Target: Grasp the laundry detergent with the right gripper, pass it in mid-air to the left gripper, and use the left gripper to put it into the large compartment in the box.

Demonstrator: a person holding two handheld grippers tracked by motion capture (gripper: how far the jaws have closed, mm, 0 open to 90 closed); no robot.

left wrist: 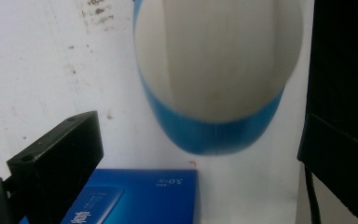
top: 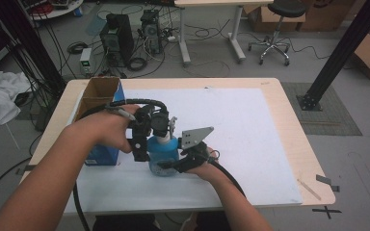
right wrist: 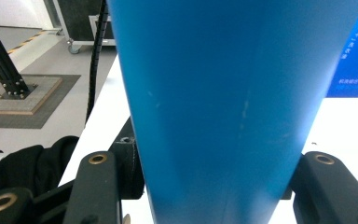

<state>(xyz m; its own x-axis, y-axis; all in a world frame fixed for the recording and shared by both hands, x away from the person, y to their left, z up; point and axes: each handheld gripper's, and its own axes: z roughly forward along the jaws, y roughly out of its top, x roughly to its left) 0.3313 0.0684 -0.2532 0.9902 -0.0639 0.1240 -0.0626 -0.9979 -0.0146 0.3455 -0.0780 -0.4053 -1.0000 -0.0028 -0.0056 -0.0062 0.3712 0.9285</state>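
Here, one blue bottle: right tool clamps it; left tool open around its cap.

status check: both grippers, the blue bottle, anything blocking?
Right gripper shut on blue bottle, jaws clamping its body. Left gripper open above white cap, not gripping. Bottle upright on white mat. Blue box close at left.

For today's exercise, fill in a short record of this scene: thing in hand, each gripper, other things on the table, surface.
Thing in hand: translucent blue plastic bottle with white cap, upright
Right gripper: shut on the bottle's body
Left gripper: at the cap, jaws either side; grip unclear
Nearby: blue cardboard box; open brown cardboard box
Surface: white sheet on wooden table
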